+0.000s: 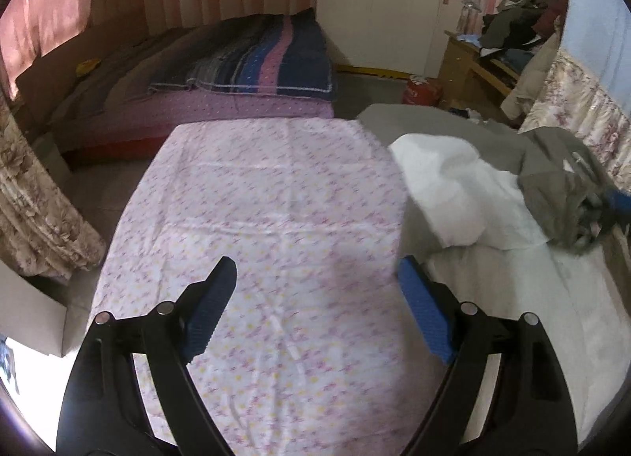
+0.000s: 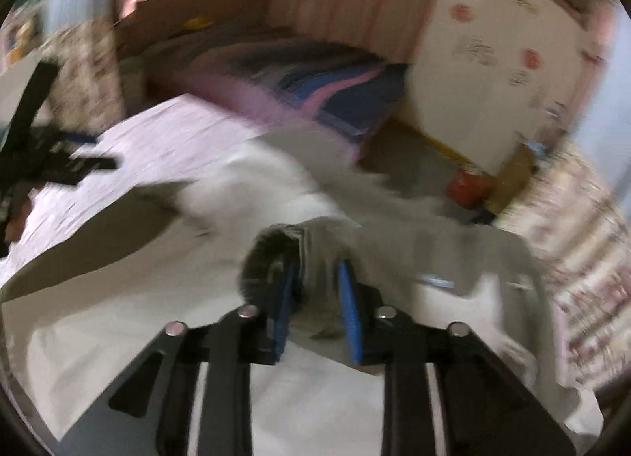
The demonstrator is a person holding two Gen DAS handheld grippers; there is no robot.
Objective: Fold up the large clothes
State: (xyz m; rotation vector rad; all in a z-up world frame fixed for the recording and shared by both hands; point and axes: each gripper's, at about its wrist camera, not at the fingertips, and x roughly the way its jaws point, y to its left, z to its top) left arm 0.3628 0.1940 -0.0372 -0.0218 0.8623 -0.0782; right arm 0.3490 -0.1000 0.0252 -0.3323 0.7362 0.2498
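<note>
Pink striped walls and a white wardrobe (image 1: 378,10) fill the top of both views, with a bed under a dark striped blanket (image 1: 252,62) at upper centre. Lower down, a flowered sheet (image 1: 256,227) covers the work surface across the middle of the left wrist view, spread flat, which I take to be there as a clean place to fold on.

My left gripper (image 1: 315,286) sits at the bottom of that view with its blue pads spread wide and nothing between them, only the sheet below; I read it as waiting for its turn.

The garment to fold is a grey coat (image 1: 560,196) with a white lining (image 1: 453,188), bunched at the right of the left wrist view, partly over the edge of the sheet. In the blurred right wrist view, my right gripper (image 2: 315,294) at lower centre has its pads drawn close on a grey fold of the coat (image 2: 414,247), beside what looks like a fur trim (image 2: 264,255). I judge that grip is for pulling the coat out flat before any folding starts.
</note>
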